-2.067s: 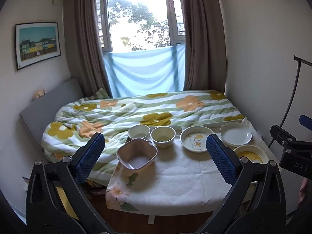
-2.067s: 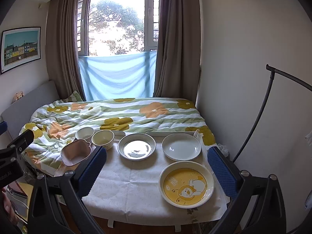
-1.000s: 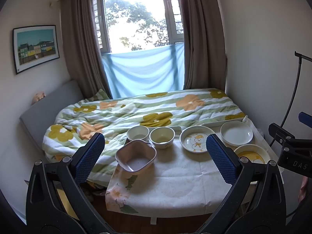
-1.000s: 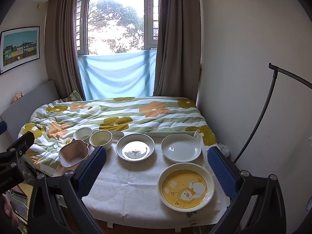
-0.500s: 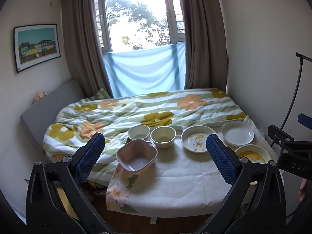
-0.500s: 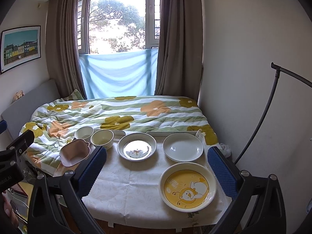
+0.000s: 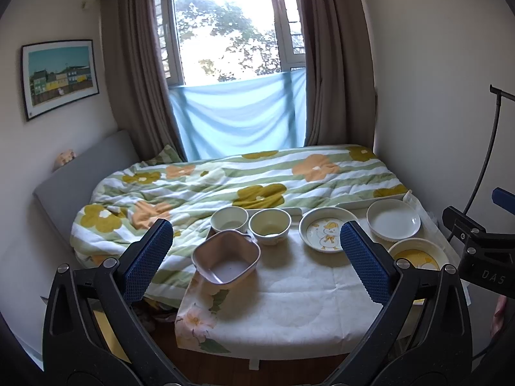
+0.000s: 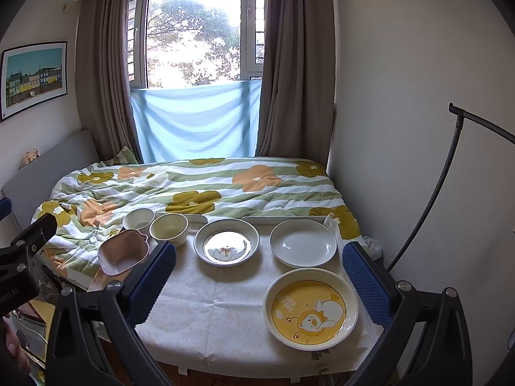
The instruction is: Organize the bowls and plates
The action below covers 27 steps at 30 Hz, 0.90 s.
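Note:
On a cloth-covered table (image 7: 289, 302) stand a pink square bowl (image 7: 226, 260), a white bowl (image 7: 229, 219), a cream bowl (image 7: 269, 225), a duck-print plate (image 7: 325, 233), a plain white plate (image 7: 393, 218) and a yellow bear plate (image 8: 310, 308). My left gripper (image 7: 256, 257) is open and empty, held back from the table in front of the pink bowl. My right gripper (image 8: 259, 276) is open and empty, above the near table edge by the yellow plate. The pink bowl (image 8: 124, 251), the duck plate (image 8: 227, 246) and the white plate (image 8: 302, 241) also show in the right wrist view.
A bed with a flowered quilt (image 7: 244, 180) lies directly behind the table, under a curtained window (image 7: 231, 32). A black lamp stand (image 8: 450, 167) curves up at the right wall. The left gripper's body (image 8: 19, 257) shows at the right view's left edge.
Both views have shifted only slightly; the grippers stay open and the dishes have not moved.

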Each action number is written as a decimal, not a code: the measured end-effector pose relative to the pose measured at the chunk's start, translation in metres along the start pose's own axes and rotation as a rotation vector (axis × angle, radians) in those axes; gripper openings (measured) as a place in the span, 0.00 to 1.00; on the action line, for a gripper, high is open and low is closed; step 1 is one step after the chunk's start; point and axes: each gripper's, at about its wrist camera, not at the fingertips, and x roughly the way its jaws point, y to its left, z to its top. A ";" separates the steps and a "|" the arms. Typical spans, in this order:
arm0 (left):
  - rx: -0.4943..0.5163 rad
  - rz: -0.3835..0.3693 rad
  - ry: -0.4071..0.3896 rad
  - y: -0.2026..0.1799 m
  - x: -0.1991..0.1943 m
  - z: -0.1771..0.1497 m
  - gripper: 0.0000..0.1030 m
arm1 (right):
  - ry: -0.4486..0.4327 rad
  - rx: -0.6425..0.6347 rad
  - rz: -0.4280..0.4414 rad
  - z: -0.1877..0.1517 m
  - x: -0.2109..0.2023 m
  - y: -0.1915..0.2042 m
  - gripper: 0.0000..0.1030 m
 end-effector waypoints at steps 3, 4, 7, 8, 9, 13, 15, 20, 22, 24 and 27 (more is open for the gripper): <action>0.014 -0.018 0.011 -0.003 0.006 0.004 1.00 | 0.008 0.013 0.007 -0.004 0.004 0.002 1.00; 0.024 -0.026 0.017 -0.005 0.008 0.005 1.00 | 0.014 0.022 0.010 -0.006 0.006 0.001 1.00; 0.061 -0.062 0.041 -0.013 0.021 0.008 1.00 | 0.026 0.044 -0.011 -0.011 0.011 -0.003 1.00; 0.070 -0.080 0.048 -0.016 0.025 0.009 1.00 | 0.031 0.046 -0.025 -0.012 0.011 -0.004 1.00; 0.078 -0.105 0.057 -0.019 0.031 0.010 1.00 | 0.036 0.049 -0.045 -0.013 0.012 -0.006 1.00; 0.113 -0.206 0.103 -0.040 0.060 0.010 1.00 | 0.087 0.093 -0.106 -0.024 0.017 -0.024 1.00; 0.143 -0.246 0.134 -0.055 0.078 0.006 1.00 | 0.121 0.130 -0.124 -0.033 0.022 -0.039 1.00; 0.185 -0.373 0.278 -0.106 0.133 -0.012 1.00 | 0.225 0.247 -0.081 -0.065 0.048 -0.088 1.00; 0.198 -0.433 0.353 -0.128 0.160 -0.026 1.00 | 0.277 0.294 -0.064 -0.081 0.063 -0.108 1.00; 0.207 -0.494 0.427 -0.152 0.186 -0.040 1.00 | 0.319 0.348 -0.028 -0.096 0.081 -0.127 1.00; 0.224 -0.555 0.524 -0.186 0.218 -0.065 1.00 | 0.376 0.448 0.031 -0.119 0.110 -0.157 1.00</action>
